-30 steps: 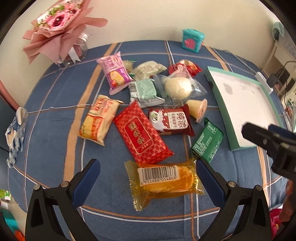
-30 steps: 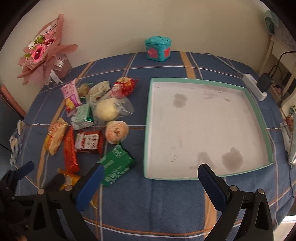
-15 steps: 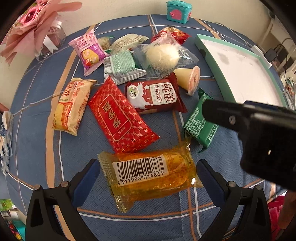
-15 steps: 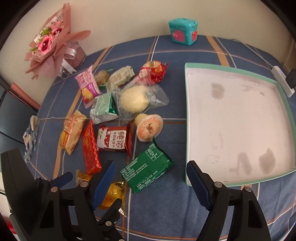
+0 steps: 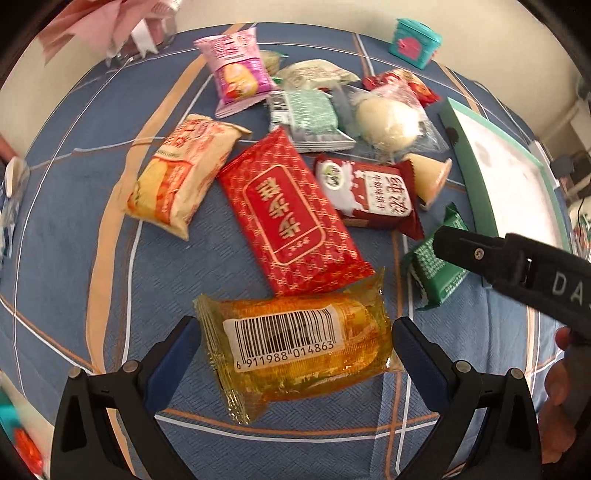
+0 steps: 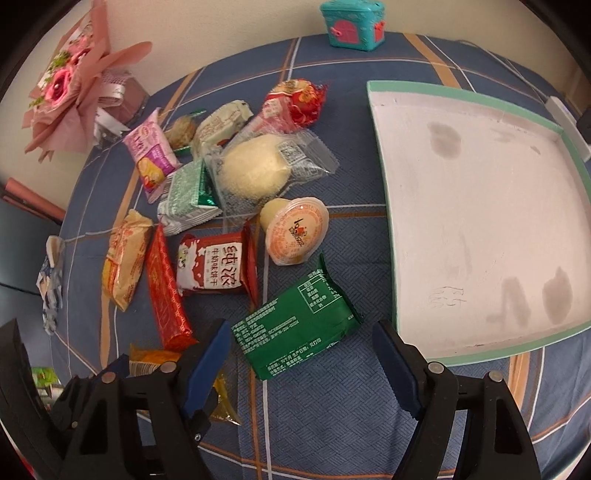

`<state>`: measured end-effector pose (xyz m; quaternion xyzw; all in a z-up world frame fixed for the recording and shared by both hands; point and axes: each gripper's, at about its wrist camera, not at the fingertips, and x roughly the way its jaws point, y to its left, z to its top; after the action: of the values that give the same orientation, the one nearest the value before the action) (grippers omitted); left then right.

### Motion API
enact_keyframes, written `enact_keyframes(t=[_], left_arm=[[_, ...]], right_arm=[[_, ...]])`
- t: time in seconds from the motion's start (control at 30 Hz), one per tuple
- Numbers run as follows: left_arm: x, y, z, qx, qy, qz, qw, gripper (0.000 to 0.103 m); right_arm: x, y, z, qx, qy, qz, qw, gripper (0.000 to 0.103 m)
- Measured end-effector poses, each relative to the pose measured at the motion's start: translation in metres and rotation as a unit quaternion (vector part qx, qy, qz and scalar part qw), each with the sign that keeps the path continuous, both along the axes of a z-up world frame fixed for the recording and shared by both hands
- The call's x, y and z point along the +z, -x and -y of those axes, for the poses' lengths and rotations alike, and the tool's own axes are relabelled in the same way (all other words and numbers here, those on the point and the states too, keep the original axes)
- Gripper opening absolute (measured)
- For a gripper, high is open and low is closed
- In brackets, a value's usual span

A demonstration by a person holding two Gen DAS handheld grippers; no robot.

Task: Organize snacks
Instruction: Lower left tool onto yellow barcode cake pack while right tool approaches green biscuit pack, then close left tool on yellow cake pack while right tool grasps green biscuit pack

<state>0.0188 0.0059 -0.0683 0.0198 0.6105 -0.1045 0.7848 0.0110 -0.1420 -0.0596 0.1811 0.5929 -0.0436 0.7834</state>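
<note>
The left gripper [image 5: 295,354] hangs low over the blue plaid tablecloth [image 5: 74,240] with its jaws spread wide on either side of the yellow packet [image 5: 295,350], a clear wrapper with a barcode label facing up; the blue pads stand just beside the packet's two ends, and whether they touch the wrapper is hard to tell from this angle. Just beyond the packet lies the red packet [image 5: 291,218], its near corner overlapping the yellow wrapper's far edge. The right gripper [image 6: 301,354] is also spread wide, its pads flanking the near end of the green packet [image 6: 299,328], which lies flat on the cloth just beside the tray [image 6: 384,206]. The tray, white inside with a green rim, holds no snacks. The remaining snacks sit in a loose cluster to the tray's left: a jelly cup [image 6: 295,230] on its side, a milk biscuit pack [image 6: 210,266], a bun in clear wrap [image 6: 255,170], an orange chip bag [image 5: 177,177] and a pink packet [image 5: 236,70]. A pink bouquet [image 6: 70,88] and a small teal box [image 6: 352,22] stand at the table's far edge.
</note>
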Motion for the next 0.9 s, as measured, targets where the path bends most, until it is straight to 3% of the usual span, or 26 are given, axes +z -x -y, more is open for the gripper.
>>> enact_keyframes(t=[0.3,0.5,0.73,0.9], left_arm=[[-0.003,0.005,-0.038,0.031,0.023,-0.007,0.9992,0.103],[-0.007,0.006,-0.031,0.036,0.027,-0.012,0.9989,0.103],[-0.028,0.000,-0.033,0.037,0.025,-0.012,0.9989,0.102],[-0.030,0.003,-0.031,0.029,0.044,-0.018,0.9984,0.087]], right_arm=[[-0.008,-0.005,-0.006,-0.018,0.004,-0.008,1.000,0.081],[-0.015,-0.010,-0.017,0.001,0.015,-0.020,1.000,0.081],[-0.011,-0.002,-0.016,0.024,0.015,-0.011,1.000,0.054],[-0.013,0.003,-0.016,0.034,0.012,-0.005,0.999,0.052]])
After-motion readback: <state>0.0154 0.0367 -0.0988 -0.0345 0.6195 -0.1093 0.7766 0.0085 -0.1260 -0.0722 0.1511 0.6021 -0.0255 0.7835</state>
